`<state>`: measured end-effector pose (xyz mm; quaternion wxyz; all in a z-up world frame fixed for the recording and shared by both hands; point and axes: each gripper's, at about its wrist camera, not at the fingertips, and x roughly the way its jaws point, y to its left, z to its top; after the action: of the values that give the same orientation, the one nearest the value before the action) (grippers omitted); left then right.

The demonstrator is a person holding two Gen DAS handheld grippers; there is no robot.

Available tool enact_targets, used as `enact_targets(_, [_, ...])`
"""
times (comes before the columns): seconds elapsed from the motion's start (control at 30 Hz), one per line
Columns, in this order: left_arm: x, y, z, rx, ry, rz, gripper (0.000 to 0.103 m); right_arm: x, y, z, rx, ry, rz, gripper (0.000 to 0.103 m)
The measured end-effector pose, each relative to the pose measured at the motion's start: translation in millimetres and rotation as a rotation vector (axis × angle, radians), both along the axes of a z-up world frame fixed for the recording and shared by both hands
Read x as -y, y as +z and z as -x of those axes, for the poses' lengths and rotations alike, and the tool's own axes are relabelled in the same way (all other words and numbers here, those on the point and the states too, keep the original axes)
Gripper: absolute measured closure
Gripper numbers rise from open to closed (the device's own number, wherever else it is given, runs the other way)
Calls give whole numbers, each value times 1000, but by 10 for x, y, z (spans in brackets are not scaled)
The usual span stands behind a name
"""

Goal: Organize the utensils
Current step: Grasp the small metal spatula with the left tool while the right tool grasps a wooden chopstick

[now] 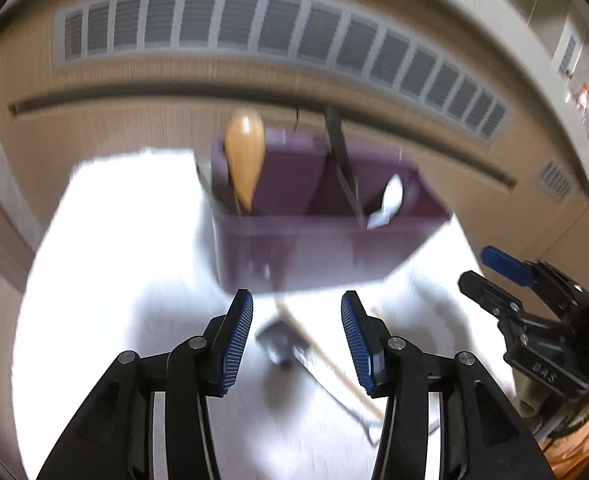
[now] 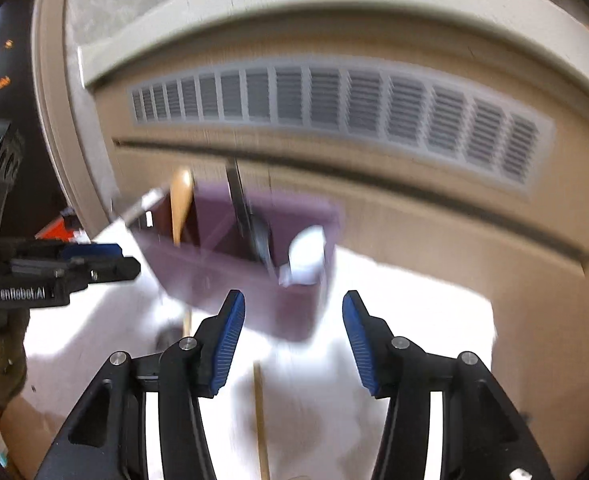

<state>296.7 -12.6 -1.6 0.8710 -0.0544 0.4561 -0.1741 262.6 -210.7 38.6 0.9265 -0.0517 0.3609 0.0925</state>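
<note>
A white tabletop (image 1: pixel 94 280) set against a beige louvred wall, and the purple caddy (image 1: pixel 314 256) stands at its far side, a wooden spoon (image 1: pixel 244 160) and a dark utensil upright in its compartments, likely sorted by kind. Loose utensils (image 1: pixel 314 352) lie flat just before it, within reach. Left gripper (image 1: pixel 296 336) jaws apart, empty; right gripper (image 2: pixel 292 340) likewise, over a wooden stick (image 2: pixel 260 420). "GenRobot.AI" reads on the left gripper's side.

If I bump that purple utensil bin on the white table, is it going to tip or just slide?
The purple bin looks wide and low, so it would probably slide before tipping. Its walls look like thin plastic, so it is likely light and easy to shove. The wooden spoon and dark utensil stand well above the rim, which may make it a bit top-heavy.
</note>
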Motion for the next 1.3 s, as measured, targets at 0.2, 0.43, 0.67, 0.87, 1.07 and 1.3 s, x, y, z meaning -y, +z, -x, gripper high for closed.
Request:
enact_targets(0.2, [206,-314,141,-129,-3,-29,56,101,-326,442,-65,-60,49,50])
enact_targets(0.43, [309,-524,-20,-186,108,-149,56,274,-445,829,-43,-112,29,23])
enact_targets(0.67, [497,-582,-90,-151,88,-244,56,266,-382,889,1,-161,13,10])
enact_targets(0.87, [614,-554,-58,-100,27,-277,62,186,-490,845,-35,-146,40,10])
enact_targets(1.07, [547,-449,265,-39,-49,-304,78,307,-448,824,-26,-206,60,10])
enact_targets(1.3, [158,-208,594,-7,-60,-218,87,503,-296,769,-52,-208,3,10])
